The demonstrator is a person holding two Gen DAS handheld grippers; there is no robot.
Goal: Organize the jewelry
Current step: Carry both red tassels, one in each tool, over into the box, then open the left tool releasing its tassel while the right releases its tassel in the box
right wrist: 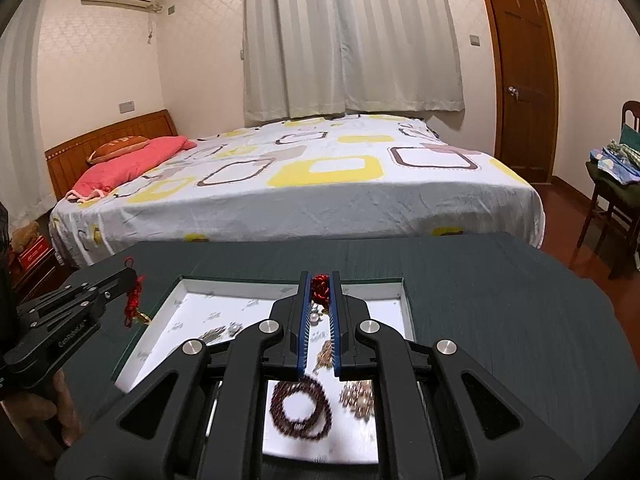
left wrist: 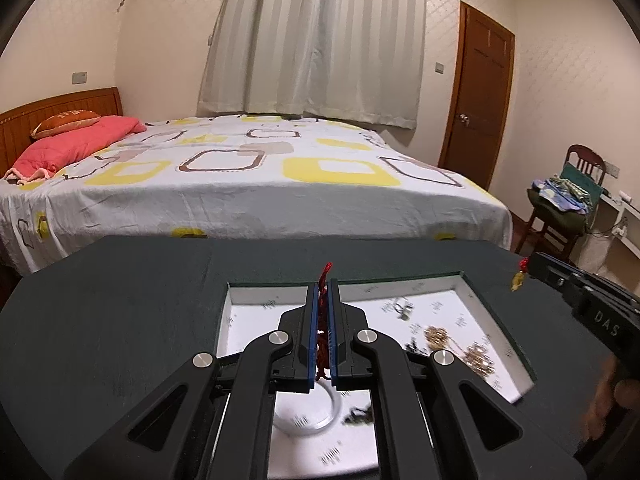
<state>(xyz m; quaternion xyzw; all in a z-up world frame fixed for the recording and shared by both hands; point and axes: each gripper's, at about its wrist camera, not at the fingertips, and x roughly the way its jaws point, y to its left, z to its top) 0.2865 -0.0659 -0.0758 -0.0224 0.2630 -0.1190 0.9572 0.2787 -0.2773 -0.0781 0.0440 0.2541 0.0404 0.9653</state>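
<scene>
While both grippers are hanging over the dark green table [left wrist: 120,320], each is pinching a red knotted cord ornament. The left gripper [left wrist: 325,292] is holding its blue-padded fingers [left wrist: 314,320] pressed together on the red cord [left wrist: 322,332], which is running up between the pads and poking out past the tips; in the right wrist view a gold charm [right wrist: 142,317] is dangling from that cord just past the left edge of the tray. The right gripper [right wrist: 320,286] is likewise clamping a red knot [right wrist: 320,283] at its fingertips, with a small pearl-like bead [right wrist: 315,317] showing below it between the pads. Under both grippers a shallow white-lined tray [right wrist: 168,296] with a dark green rim is sitting on the table, toward its far edge. Inside it a dark red bead bracelet [right wrist: 301,408] is lying near the tray's near edge, a gold-coloured cluster [right wrist: 358,396] is lying just beside it to the right, and another blurred metallic piece [right wrist: 218,332] is lying toward the left side. A pale ring-shaped bangle [left wrist: 320,416] is showing near the tray's near edge in the left wrist view. A bed [left wrist: 248,176] with a patterned sheet is standing beyond the table.
</scene>
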